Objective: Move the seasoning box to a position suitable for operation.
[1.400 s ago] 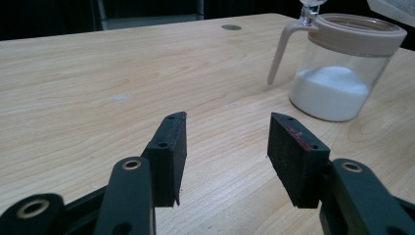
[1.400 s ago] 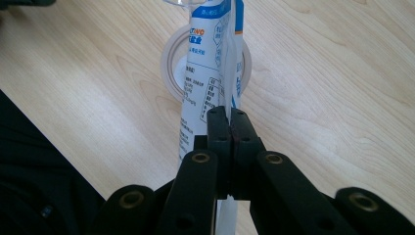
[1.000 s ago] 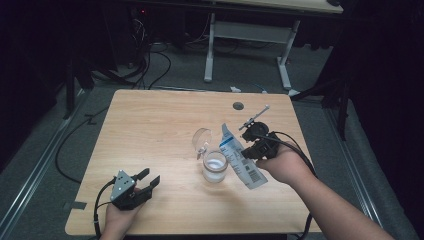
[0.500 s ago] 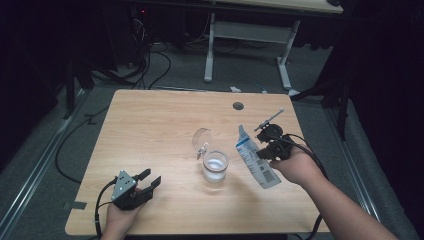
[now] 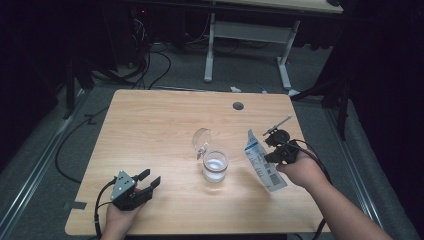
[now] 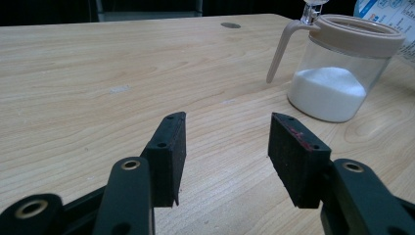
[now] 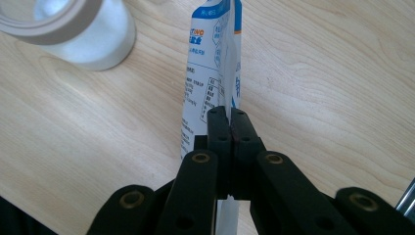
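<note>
- Near the middle of the wooden surface (image 5: 150,130) stands a clear jar (image 5: 215,167) with a beige rim and a thin handle, its clear lid (image 5: 201,140) flipped up behind it.
- Seen from the left claw view, the jar (image 6: 337,73) holds a mound of white granules, filling roughly its lower half.
- At the right side, the right claw (image 5: 272,154) is clenched on a white-and-blue printed packet (image 5: 262,162); the packet hangs tilted, top corner toward the jar, lower end toward the near edge.
- From the right claw view, the two black jaws are pressed together on the thin edge of the packet (image 7: 210,73), with printed text and a table on its face. The jar sits at that view's upper left, just beside the packet but not touching it.
- The packet is clear of the jar's mouth, a short way to its right in the high view.
- Down at the near-left corner, the left claw (image 5: 147,181) rests low over the surface with its jaws spread and nothing between them; its grey plate faces up.
- In the left claw view (image 6: 225,142), bare wood shows in the gap between the pads, and the jar stands well ahead to the right.
- A dark round grommet (image 5: 238,106) sits near the far edge of the surface.
</note>
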Motion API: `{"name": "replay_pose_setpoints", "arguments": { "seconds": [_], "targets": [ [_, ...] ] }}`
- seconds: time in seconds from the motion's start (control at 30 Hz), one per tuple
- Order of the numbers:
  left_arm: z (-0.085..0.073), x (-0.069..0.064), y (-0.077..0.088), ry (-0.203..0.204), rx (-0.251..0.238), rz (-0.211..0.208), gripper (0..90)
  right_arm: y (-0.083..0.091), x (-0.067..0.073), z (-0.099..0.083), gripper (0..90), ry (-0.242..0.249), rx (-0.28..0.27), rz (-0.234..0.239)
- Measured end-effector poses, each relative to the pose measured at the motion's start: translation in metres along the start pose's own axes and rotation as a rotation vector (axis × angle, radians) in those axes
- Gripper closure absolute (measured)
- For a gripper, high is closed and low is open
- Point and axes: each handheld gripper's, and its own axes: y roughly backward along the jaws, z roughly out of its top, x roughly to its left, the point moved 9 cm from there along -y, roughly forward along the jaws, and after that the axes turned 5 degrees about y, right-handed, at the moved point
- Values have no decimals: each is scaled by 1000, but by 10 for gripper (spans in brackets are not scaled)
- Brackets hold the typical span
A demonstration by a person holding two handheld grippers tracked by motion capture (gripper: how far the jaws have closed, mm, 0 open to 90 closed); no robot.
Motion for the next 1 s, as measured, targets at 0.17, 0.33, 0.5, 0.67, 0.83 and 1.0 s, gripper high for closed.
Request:
{"name": "replay_pose_setpoints", "arguments": {
  "seconds": [0.17,0.33,0.5,0.67,0.83,1.0],
  "targets": [
    [0,1,1,0,-1,3,489,-3,-8,-3,896,-24,-44,-6],
    [1,3,2,10,-5,10,488,-2,-12,-3,895,-46,-114,-19],
    [2,6,4,11,-7,20,486,-2,-16,-6,896,-91,-199,-25],
    [1,6,4,15,-7,23,486,-5,-17,-10,896,-108,-261,-34],
    [0,6,3,14,-1,28,486,-9,-18,-16,896,-140,-325,-36],
    [-1,5,2,9,1,28,486,-10,-20,-19,896,-147,-387,-53]
  ]
}}
